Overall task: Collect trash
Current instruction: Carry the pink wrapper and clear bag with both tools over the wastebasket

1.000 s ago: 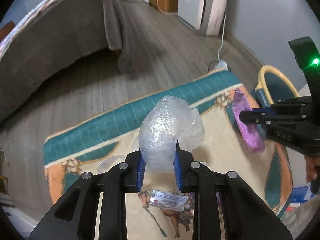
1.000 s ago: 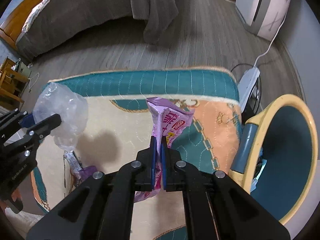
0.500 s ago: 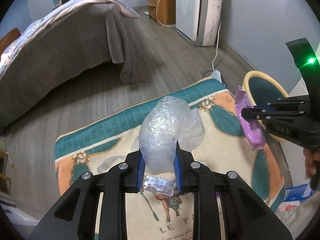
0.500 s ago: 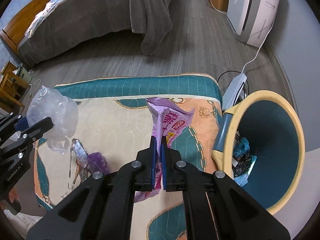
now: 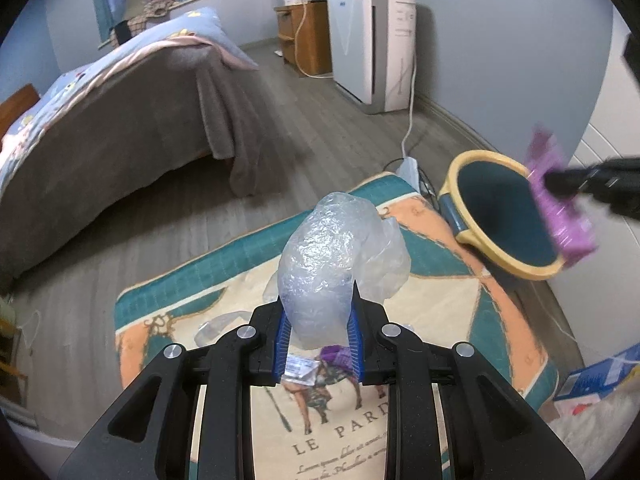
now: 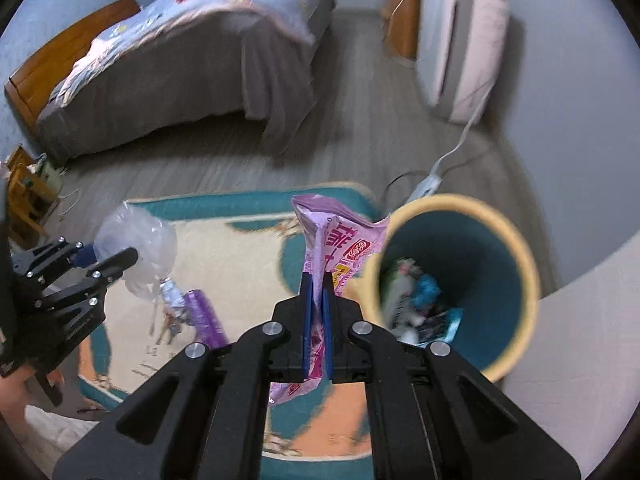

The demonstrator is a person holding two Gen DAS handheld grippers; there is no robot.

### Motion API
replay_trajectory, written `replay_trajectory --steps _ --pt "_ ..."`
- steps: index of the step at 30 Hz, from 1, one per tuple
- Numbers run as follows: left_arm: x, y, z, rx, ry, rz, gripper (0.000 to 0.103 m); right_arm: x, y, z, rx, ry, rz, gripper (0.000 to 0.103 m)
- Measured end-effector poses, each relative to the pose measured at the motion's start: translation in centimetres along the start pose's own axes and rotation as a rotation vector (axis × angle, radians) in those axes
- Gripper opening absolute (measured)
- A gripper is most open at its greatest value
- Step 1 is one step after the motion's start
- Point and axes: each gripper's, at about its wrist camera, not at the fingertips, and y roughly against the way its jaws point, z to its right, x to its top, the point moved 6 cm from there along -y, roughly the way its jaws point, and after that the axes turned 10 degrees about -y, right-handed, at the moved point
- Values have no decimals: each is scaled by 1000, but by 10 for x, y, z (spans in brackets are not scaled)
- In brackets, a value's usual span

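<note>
My left gripper (image 5: 318, 344) is shut on a crumpled clear plastic bag (image 5: 340, 256) and holds it above the rug (image 5: 440, 320). My right gripper (image 6: 317, 320) is shut on a purple snack wrapper (image 6: 332, 248) and holds it beside the rim of the yellow-rimmed teal trash bin (image 6: 516, 248), which has several bits of trash inside. In the left wrist view the wrapper (image 5: 560, 208) hangs over the bin (image 5: 472, 168). A small white packet (image 5: 298, 368) and a purple wrapper (image 6: 202, 316) lie on the rug under the left gripper (image 6: 108, 264).
A bed with a grey blanket (image 5: 120, 128) stands at the back left. A white appliance (image 5: 372, 44) stands by the wall, its cable running to a power strip (image 5: 408, 168) near the bin. A blue box (image 5: 600, 376) lies at the rug's right edge.
Both grippers rose and tilted up, keeping their loads. My right gripper moved right with the purple wrapper, from over the rug to the bin's rim.
</note>
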Motion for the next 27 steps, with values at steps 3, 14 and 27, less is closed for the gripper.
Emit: replay_trajectory --steps 3,14,27 --pt "-1 -6 5 -12 -2 -14 26 3 8 12 -36 11 26 4" --pt "16 -3 42 -52 -46 18 26 15 -27 53 -99 2 -5 4" --pt "42 4 126 -170 -80 68 26 18 -30 102 -105 -106 -3 4"
